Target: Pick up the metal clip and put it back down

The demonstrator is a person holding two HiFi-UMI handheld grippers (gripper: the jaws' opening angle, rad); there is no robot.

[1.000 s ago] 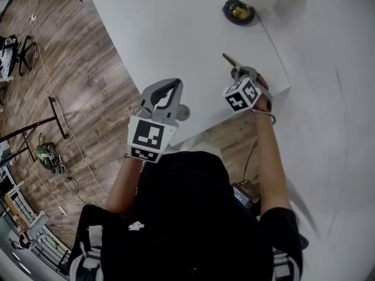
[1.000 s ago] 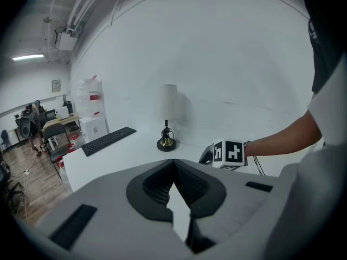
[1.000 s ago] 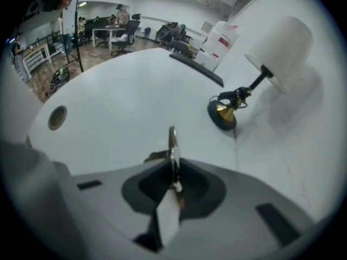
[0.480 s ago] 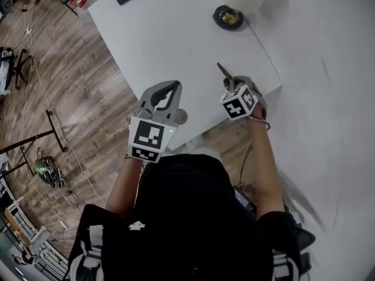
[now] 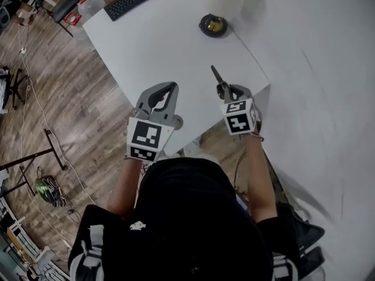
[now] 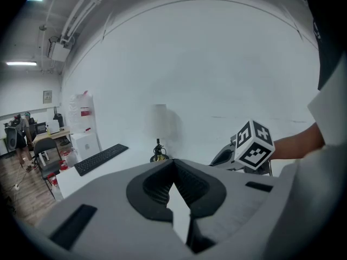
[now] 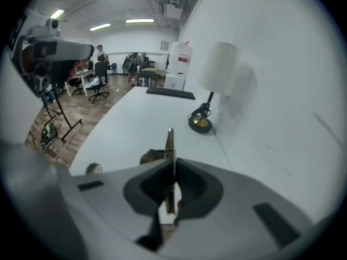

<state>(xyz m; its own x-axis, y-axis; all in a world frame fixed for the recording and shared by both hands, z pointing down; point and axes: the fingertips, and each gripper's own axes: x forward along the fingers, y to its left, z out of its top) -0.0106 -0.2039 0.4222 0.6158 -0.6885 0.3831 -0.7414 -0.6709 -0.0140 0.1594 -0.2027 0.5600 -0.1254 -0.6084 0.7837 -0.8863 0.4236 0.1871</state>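
Right gripper view shows the right tool (image 7: 172, 169) clenched on the metal clip (image 7: 169, 142), which juts forward from its jaws over the tabletop (image 7: 135, 118); the pick-up seems in hand, and next comes lowering it flat before releasing.

Extends both bare forearms forward from black short sleeves; holds left gripper (image 5: 168, 86) and right gripper (image 5: 223, 90) side by side, apart, marker cubes facing up; shows left jaws met tip to tip, nothing between; clamps right jaws on metal clip (image 5: 215, 75), jutting past the tips.
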